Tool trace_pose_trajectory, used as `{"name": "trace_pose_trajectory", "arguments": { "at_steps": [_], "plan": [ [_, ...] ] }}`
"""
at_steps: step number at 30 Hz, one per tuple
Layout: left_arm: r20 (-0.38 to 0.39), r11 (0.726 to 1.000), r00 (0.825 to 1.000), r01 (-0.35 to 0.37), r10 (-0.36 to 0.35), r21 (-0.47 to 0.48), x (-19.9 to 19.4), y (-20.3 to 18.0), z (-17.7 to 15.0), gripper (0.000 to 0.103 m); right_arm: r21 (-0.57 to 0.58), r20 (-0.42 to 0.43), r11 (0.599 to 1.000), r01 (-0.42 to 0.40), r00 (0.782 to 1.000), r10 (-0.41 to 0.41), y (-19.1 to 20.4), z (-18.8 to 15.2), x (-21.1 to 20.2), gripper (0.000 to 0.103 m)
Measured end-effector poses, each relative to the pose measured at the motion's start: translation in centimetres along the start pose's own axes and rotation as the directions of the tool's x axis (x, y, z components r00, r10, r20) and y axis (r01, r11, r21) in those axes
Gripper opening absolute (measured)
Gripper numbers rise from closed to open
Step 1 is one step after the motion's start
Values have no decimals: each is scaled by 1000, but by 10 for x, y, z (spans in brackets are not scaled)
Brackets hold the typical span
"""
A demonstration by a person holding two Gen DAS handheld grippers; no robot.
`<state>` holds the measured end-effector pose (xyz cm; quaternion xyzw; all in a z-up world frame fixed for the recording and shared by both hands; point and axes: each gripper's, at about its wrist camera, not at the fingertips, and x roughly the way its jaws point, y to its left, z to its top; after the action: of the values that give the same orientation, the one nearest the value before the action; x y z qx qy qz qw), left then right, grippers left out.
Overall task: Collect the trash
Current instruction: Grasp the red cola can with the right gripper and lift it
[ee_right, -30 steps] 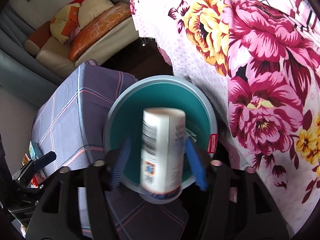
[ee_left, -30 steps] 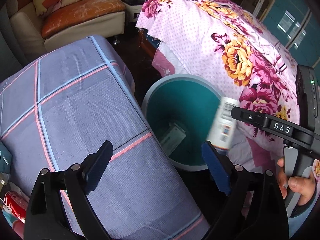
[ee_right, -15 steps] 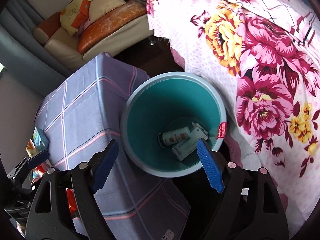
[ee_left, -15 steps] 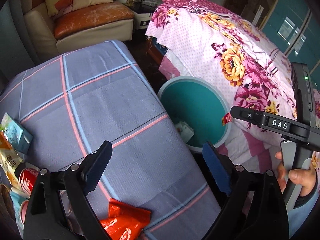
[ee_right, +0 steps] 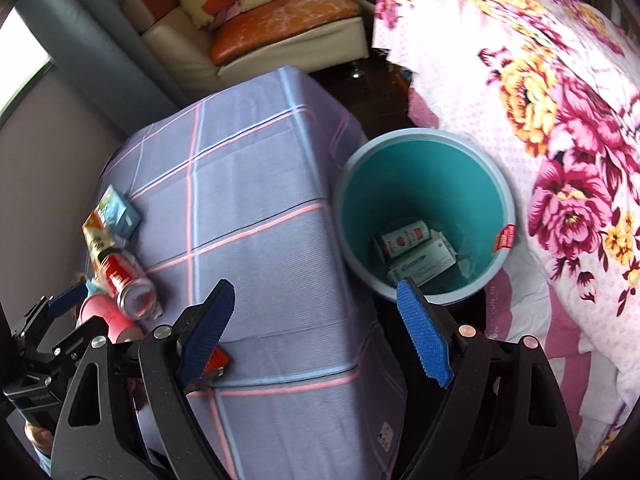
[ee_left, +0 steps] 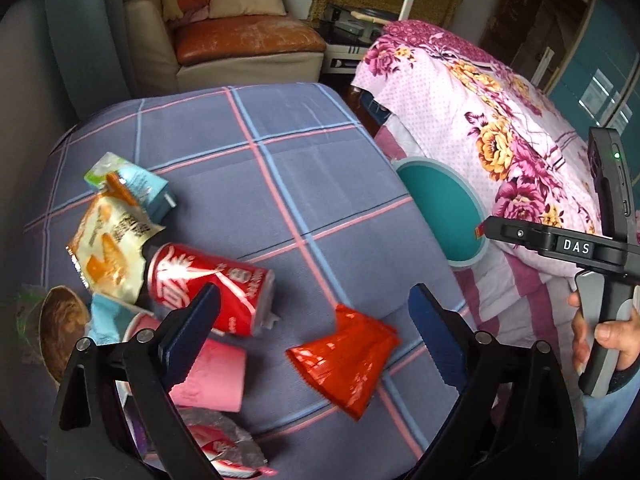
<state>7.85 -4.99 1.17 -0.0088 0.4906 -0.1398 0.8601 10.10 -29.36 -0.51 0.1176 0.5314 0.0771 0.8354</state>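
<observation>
Checked tabletop (ee_left: 280, 168) far half bare, bin (ee_right: 420, 144) beside its edge, both grippers' jaws apart, empty.

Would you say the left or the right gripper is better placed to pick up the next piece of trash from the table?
Left. The left gripper is open above the red wrapper and red can; the right gripper, also open, sits nearer the bin.
</observation>
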Motion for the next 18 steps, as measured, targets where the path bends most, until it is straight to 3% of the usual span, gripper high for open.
{"name": "trace_pose_trajectory", "arguments": {
  "at_steps": [12,18],
  "plan": [
    [-8,987,991,-135,135,-90,-33,110,-49,95,-231,-101,972,-41,995,18,113,-11,25,79],
    [-44,982,989,-144,139,-122,-31,143,-67,95,-309,-141,950,-52,990,8,150,-13,36,79]
  ]
}}
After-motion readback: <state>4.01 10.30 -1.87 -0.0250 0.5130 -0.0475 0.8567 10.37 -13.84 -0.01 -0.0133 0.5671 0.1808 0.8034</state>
